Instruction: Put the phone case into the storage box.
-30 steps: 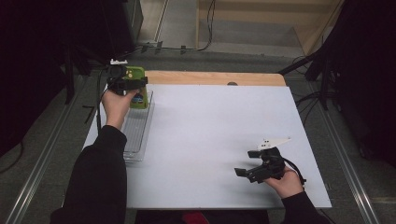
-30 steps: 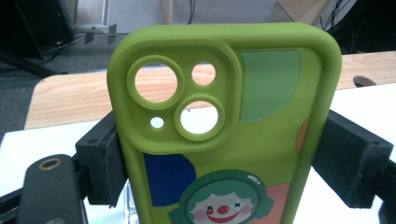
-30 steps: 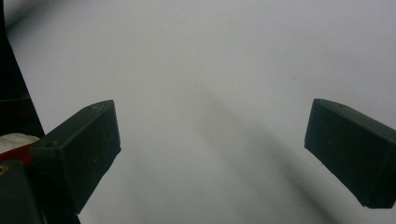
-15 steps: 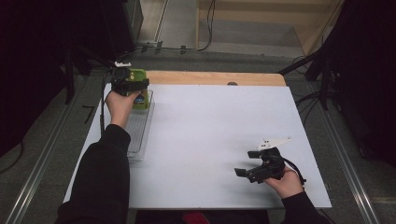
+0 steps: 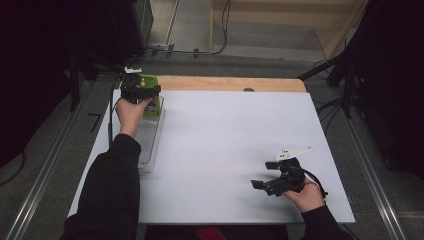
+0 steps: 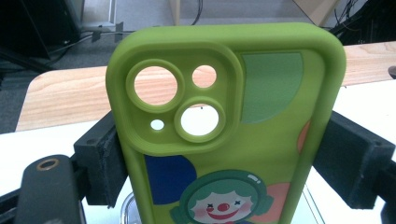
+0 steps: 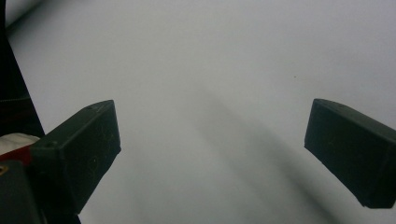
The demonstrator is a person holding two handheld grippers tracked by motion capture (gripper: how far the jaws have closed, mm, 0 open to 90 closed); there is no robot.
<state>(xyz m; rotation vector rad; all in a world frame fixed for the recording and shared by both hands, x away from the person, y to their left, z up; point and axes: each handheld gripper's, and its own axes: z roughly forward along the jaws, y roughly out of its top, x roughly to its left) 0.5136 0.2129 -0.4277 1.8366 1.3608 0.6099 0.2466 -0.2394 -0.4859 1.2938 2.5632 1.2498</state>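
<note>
My left gripper (image 6: 224, 154) clamps the green phone case (image 6: 229, 126) by its two long edges, a pad on each side, holding it upright over the far end of the clear tray (image 5: 150, 145) at the table's (image 5: 225, 150) ten o'clock corner. The case's back shows a clown face and coloured blobs, with no readable writing. My right gripper (image 7: 210, 154) rests at five o'clock, jaws spread wide over bare white tabletop.

White table sheet (image 5: 225, 145), bare wooden strip (image 5: 225, 83) along its far edge.

Dim room, brightly lit white table (image 5: 225, 150), dark surroundings, soft blurred shadows in the right gripper view
</note>
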